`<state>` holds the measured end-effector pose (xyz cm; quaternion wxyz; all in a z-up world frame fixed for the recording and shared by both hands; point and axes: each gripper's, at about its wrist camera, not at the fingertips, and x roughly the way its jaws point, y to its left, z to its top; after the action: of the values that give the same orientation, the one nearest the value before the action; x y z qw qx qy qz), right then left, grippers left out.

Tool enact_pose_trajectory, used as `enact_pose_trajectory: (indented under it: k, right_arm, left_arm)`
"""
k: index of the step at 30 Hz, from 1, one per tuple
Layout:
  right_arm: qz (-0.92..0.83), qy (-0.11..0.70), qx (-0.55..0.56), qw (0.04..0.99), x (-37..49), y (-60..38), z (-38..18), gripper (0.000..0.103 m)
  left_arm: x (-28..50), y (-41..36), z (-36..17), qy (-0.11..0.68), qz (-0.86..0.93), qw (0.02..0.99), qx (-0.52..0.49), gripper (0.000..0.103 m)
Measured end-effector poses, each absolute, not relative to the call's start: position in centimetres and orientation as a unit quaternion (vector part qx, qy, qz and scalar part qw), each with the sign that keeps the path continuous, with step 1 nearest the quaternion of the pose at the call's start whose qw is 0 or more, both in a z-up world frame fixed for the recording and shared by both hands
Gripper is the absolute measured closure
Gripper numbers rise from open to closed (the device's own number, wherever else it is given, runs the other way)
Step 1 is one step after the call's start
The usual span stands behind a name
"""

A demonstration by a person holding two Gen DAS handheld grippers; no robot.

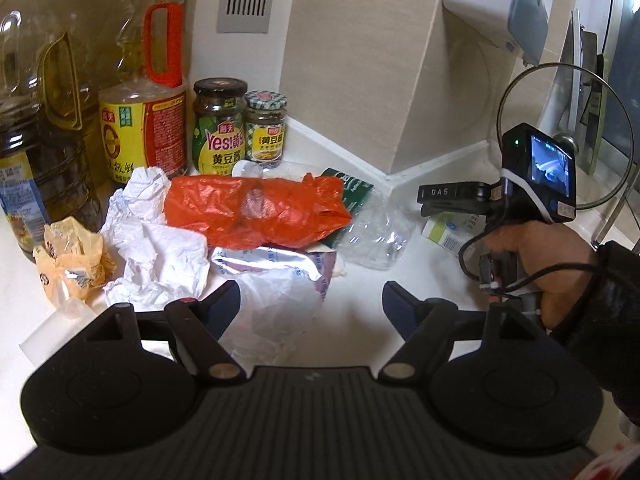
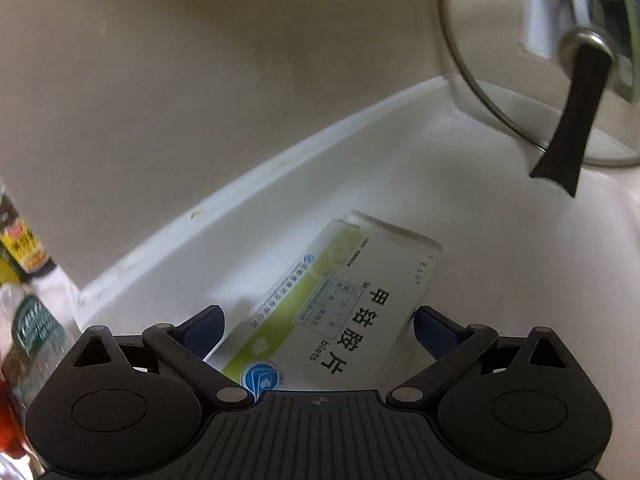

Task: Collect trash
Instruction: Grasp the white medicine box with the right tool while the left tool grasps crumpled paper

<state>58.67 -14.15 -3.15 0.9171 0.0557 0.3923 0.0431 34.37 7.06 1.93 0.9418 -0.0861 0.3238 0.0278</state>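
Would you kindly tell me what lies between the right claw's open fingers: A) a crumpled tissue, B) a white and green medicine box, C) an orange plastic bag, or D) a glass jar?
B: the right claw is open around the medicine box, which lies flat on the counter.

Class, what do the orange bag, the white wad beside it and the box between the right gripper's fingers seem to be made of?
Orange bag: thin glossy plastic film, crinkled and shiny. White wad: probably matte tissue paper, softly crumpled. Box: printed card, smooth, with crisp folded edges.
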Motion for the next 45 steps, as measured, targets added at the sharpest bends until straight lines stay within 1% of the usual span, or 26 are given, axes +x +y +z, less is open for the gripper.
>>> enact_pose_trajectory:
  k: [3,6,11,13,15,20,22,26,27,28,30,33,36,37,38,39,40,41,42,43,44,45]
  right_arm:
    - [0.061,0.386,0.040,0.919,58.0,-14.3,-3.3,0.005]
    - [0.090,0.381,0.026,0.920,56.6,-15.0,-3.1,0.013]
    - [0.200,0.385,-0.027,0.901,52.3,-17.0,-3.1,0.013]
    - [0.215,0.374,-0.064,0.900,50.6,-18.3,-3.0,0.013]
    - [0.216,0.371,-0.078,0.900,49.6,-19.8,-3.0,0.013]
    - [0.199,0.379,-0.039,0.903,49.5,-20.9,-3.4,0.010]
    - [0.188,0.382,-0.006,0.905,49.8,-20.8,-3.3,0.008]
    - [0.180,0.387,0.021,0.904,50.4,-20.6,-3.0,0.008]
    - [0.190,0.385,0.012,0.903,50.4,-20.4,-2.9,0.014]
    - [0.198,0.382,-0.005,0.903,50.1,-20.3,-2.8,0.025]
    - [0.211,0.377,-0.033,0.901,49.6,-20.6,-2.4,0.025]
    - [0.210,0.381,-0.035,0.900,49.2,-21.7,-2.4,0.025]
    - [0.201,0.387,-0.025,0.900,48.8,-23.2,-2.5,0.025]
    - [0.196,0.388,-0.018,0.900,48.8,-23.5,-2.6,0.023]
    - [0.188,0.390,-0.015,0.901,48.9,-23.6,-2.7,0.022]
    - [0.178,0.391,-0.014,0.903,48.9,-23.7,-2.8,0.017]
    - [0.171,0.389,-0.011,0.905,48.8,-23.7,-2.9,0.015]
    - [0.166,0.388,-0.008,0.907,48.7,-23.9,-2.9,0.014]
    - [0.163,0.387,-0.006,0.908,48.7,-23.8,-2.9,0.014]
    - [0.159,0.388,-0.007,0.908,48.7,-23.5,-3.0,0.014]
    - [0.155,0.389,-0.009,0.908,48.7,-23.5,-3.1,0.014]
    - [0.150,0.389,-0.013,0.909,48.7,-23.3,-3.2,0.014]
  left_arm:
    - [33.9,7.5,1.7,0.325,0.033,0.940,-0.093,0.027]
    - [33.1,7.8,1.5,0.324,0.042,0.940,-0.098,0.027]
    - [31.8,7.9,1.2,0.318,0.059,0.941,-0.102,0.027]
    - [31.4,7.9,0.9,0.318,0.068,0.940,-0.104,0.027]
    - [31.1,7.9,0.7,0.322,0.078,0.937,-0.105,0.027]
    - [30.3,7.4,0.7,0.326,0.097,0.936,-0.086,0.027]
    - [30.5,7.4,0.5,0.327,0.101,0.936,-0.076,0.027]
    - [31.4,7.2,0.3,0.329,0.099,0.938,-0.042,0.027]
    - [31.8,7.3,0.2,0.330,0.095,0.939,-0.032,0.027]
    - [32.2,7.2,0.1,0.331,0.093,0.939,-0.021,0.027]
    - [33.0,7.1,-0.1,0.334,0.084,0.939,-0.001,0.027]
    - [34.4,6.9,-0.7,0.345,0.073,0.935,0.032,0.028]
    - [35.5,6.8,-1.6,0.362,0.064,0.929,0.050,0.034]
    - [35.8,6.8,-1.9,0.369,0.062,0.926,0.055,0.037]
    - [36.0,6.7,-2.3,0.374,0.060,0.924,0.059,0.043]
    - [36.1,6.6,-2.5,0.378,0.060,0.922,0.061,0.046]
    - [36.2,6.6,-2.8,0.382,0.061,0.920,0.062,0.050]
    - [36.1,6.5,-2.9,0.382,0.064,0.920,0.063,0.055]
    - [36.1,6.4,-3.0,0.382,0.065,0.920,0.063,0.058]
    - [36.0,6.3,-2.9,0.383,0.066,0.919,0.062,0.062]
    - [35.8,6.2,-2.9,0.384,0.067,0.919,0.058,0.067]
    - [35.7,6.0,-2.7,0.384,0.064,0.919,0.054,0.070]
